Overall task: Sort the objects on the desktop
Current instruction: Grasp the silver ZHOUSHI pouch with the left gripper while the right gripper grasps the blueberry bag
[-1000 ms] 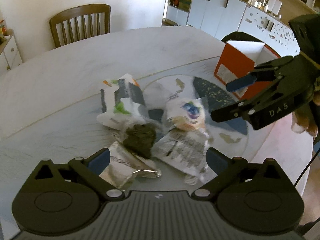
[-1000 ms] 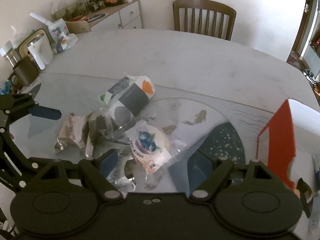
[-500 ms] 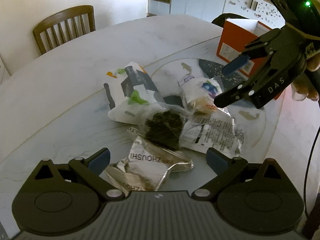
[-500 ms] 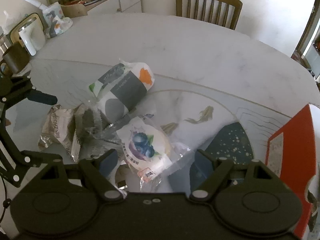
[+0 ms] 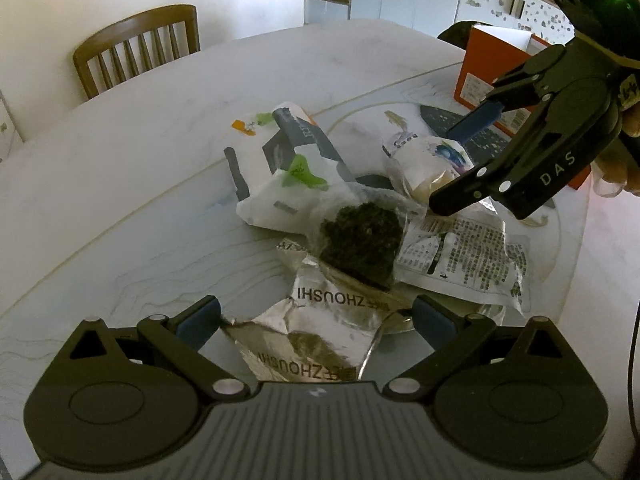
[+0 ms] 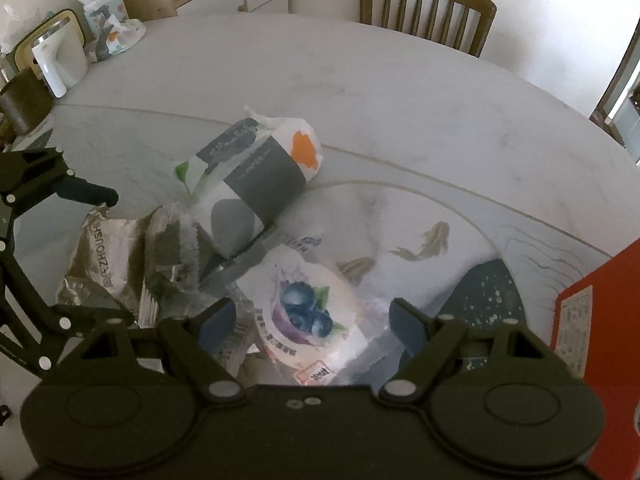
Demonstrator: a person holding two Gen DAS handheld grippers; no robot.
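The round white marble table (image 5: 120, 184) lies bare from nine to twelve o'clock of the central litter pile. The orange cardboard box (image 5: 492, 64) blocks two o'clock. The left gripper (image 5: 316, 314), jaws wide, holds nothing over the crumpled silver foil packet (image 5: 320, 332) printed "ZHOUSHI". The right gripper (image 6: 310, 316), equally wide and empty, straddles the clear-wrapped blueberry-label pastry (image 6: 304, 308). The white tissue pack (image 6: 256, 176) reads "PAPER".
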